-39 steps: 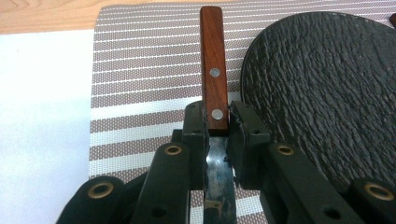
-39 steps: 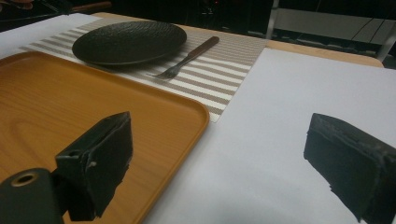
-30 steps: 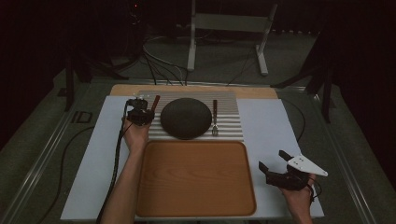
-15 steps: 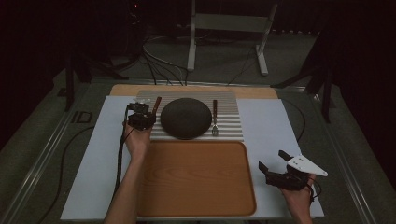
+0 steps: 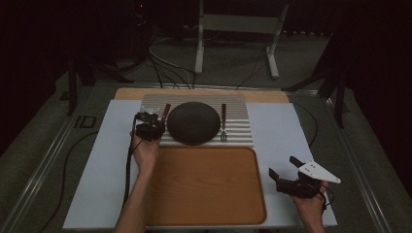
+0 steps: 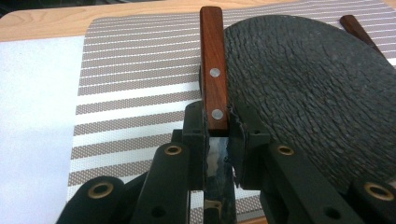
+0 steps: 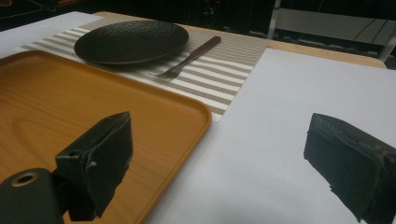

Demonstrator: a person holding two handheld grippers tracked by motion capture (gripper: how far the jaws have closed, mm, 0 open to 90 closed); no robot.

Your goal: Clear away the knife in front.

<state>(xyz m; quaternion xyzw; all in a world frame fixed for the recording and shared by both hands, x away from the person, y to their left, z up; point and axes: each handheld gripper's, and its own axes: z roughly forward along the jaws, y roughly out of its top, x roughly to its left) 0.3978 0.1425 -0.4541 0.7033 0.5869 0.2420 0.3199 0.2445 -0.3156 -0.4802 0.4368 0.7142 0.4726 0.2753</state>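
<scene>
Dark room surrounded a pale surface [image 5: 97, 160] with a striped placemat [image 5: 238, 131], empty wooden tray [image 5: 204, 184], black textured round plate [image 5: 193, 123] and fork [image 5: 223, 124]. Left gripper [image 6: 217, 140] pinched the wooden-handled knife [image 6: 214, 70] at its blade, beside the plate. Right gripper [image 7: 219, 158] rested spread, empty. That thin blade could probably slip or twist free if lifted.

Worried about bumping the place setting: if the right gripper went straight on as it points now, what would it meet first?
Probably the striped placemat by the fork; before that, bare white table cover. Depth is unclear.
</scene>
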